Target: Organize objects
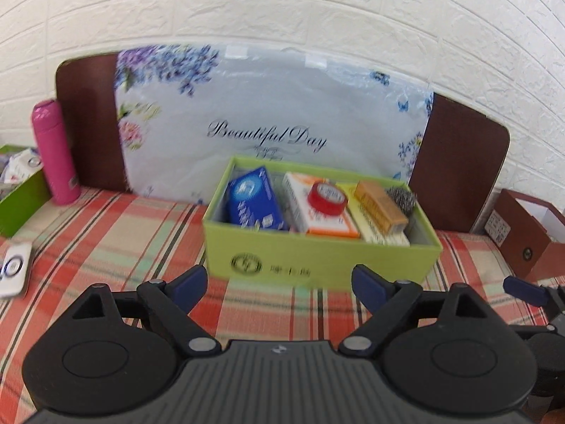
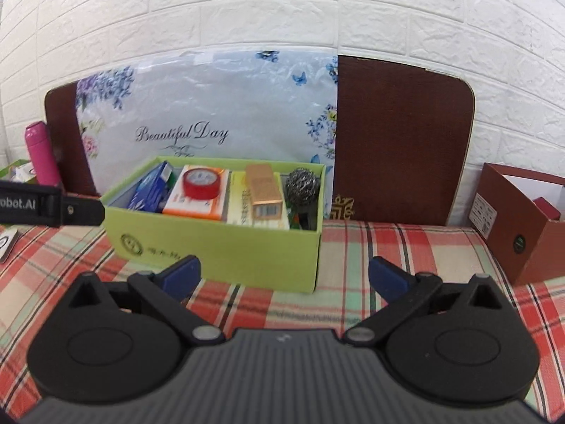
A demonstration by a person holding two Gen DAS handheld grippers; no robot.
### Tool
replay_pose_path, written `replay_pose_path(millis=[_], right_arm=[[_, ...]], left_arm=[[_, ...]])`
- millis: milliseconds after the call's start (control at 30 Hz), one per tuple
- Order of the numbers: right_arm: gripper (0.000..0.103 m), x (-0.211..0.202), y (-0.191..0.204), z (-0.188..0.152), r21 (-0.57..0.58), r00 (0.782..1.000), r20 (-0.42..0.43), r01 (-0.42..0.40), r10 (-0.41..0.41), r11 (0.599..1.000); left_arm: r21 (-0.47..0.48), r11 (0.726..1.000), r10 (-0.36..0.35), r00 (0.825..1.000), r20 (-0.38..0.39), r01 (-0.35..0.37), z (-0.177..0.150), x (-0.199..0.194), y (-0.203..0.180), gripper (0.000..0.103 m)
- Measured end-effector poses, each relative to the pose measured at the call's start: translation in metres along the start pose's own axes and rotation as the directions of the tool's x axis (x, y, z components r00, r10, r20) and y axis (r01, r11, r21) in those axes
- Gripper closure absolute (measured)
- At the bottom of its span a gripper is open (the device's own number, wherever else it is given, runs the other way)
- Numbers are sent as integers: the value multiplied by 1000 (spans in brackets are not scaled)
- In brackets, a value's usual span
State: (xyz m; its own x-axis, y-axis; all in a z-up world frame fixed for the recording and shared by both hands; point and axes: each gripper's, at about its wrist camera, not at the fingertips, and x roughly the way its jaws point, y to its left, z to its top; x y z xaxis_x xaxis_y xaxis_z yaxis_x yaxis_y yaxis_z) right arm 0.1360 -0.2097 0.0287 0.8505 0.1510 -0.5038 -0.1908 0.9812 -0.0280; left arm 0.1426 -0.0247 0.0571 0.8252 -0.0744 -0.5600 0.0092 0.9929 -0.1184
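Left tool (image 1: 279,284) spread wide and empty, right tool (image 2: 284,277) likewise spread and empty, both just before the green box (image 2: 219,247) on the plaid bed (image 2: 406,247), red tape roll (image 2: 201,183), blue pack (image 1: 254,201), steel scourer (image 2: 303,183) inside it

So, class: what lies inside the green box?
Green box holds a blue packet, red tape roll atop an orange-white box, gold box, steel scourer. Anything underneath is hidden.

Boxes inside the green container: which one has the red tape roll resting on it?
The orange-and-white box, between the blue box and the yellow box; the red tape roll lies on it.
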Motion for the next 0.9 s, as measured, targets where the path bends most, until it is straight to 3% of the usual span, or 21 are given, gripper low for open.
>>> replay_pose_path(millis=[400,900], right_arm=[[0,-38,13,-30,33,998,-53,33,-31,999],[0,-60,16,-37,43,999,-37,34,-33,998]], left_arm=[[54,996,72,997,-42,-69,-48,-31,11,11],[100,993,76,996,-52,-70,-63,-47,3,11]])
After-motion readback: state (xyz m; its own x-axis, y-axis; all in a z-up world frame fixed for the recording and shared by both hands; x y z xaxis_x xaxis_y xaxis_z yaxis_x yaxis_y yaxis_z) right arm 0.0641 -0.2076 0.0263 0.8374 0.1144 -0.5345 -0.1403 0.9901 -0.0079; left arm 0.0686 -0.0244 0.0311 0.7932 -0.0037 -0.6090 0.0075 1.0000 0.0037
